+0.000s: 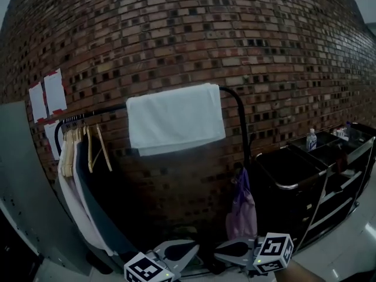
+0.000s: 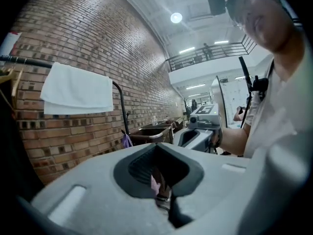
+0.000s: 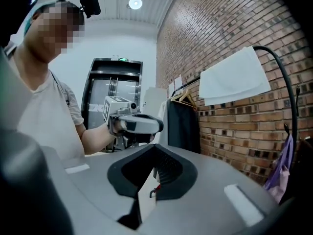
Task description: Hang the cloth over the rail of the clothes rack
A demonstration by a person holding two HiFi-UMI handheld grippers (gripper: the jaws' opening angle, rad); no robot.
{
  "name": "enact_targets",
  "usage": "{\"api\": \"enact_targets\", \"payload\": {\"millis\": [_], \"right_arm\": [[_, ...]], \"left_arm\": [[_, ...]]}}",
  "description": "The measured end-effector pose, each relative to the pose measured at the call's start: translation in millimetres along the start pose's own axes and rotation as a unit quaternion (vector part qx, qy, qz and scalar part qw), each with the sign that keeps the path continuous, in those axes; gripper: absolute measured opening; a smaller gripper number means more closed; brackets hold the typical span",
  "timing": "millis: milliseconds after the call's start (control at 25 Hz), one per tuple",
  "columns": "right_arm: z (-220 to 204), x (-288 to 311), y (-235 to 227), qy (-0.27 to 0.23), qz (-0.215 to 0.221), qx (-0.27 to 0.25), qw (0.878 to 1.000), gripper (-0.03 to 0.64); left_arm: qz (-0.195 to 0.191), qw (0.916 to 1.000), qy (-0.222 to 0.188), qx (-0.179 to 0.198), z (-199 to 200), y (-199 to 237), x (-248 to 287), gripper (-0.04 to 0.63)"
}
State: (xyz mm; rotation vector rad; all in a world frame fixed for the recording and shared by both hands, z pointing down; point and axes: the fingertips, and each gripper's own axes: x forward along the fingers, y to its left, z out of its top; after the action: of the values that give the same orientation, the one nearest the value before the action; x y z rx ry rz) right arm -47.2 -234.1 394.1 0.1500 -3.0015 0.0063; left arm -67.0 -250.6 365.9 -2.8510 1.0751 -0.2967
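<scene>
Head view: white folded cloth (image 1: pixel 175 119) is hanging draped over the black metal rail (image 1: pixel 103 111) of the clothes rack, against the red brick wall (image 1: pixel 235 34); left gripper (image 1: pixel 178 252) and right gripper (image 1: pixel 234 249) are sitting low at the frame's bottom edge, well below it
Left gripper view: jaws are pressing clenched together, gripping nothing
Right gripper view: jaws are likewise pressing closed and empty, cloth hanging on the rail at upper right
</scene>
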Motion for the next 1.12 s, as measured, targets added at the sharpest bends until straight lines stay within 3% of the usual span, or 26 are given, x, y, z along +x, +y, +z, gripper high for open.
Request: {"api": "enact_targets", "payload": {"millis": [320, 480, 720, 1120], "right_arm": [[-4.7, 6.7, 151.0, -0.01, -0.023, 0.016, 1.0, 0.002], [4.0, 4.2, 209.5, -0.015, -0.036, 0.011, 0.999, 0.002], [34.3, -6.1, 257.8, -0.052, -0.073, 0.016, 0.996, 0.002], [15.3, -24.8, 310.9, -0.031, -0.054, 0.043, 0.997, 0.002]], "left_arm": [[-0.011, 0.9997, 0.015, -0.015, -20.9, -100.0, -117.1, 0.002], [-0.012, 0.9994, 0.001, -0.034, -13.5, -136.4, -160.8, 0.002], [-0.037, 0.9946, -0.038, -0.089, 1.3, -178.8, -209.1, 0.002], [-0.017, 0.9964, -0.011, -0.083, -13.6, -237.7, -227.0, 0.002]]}}
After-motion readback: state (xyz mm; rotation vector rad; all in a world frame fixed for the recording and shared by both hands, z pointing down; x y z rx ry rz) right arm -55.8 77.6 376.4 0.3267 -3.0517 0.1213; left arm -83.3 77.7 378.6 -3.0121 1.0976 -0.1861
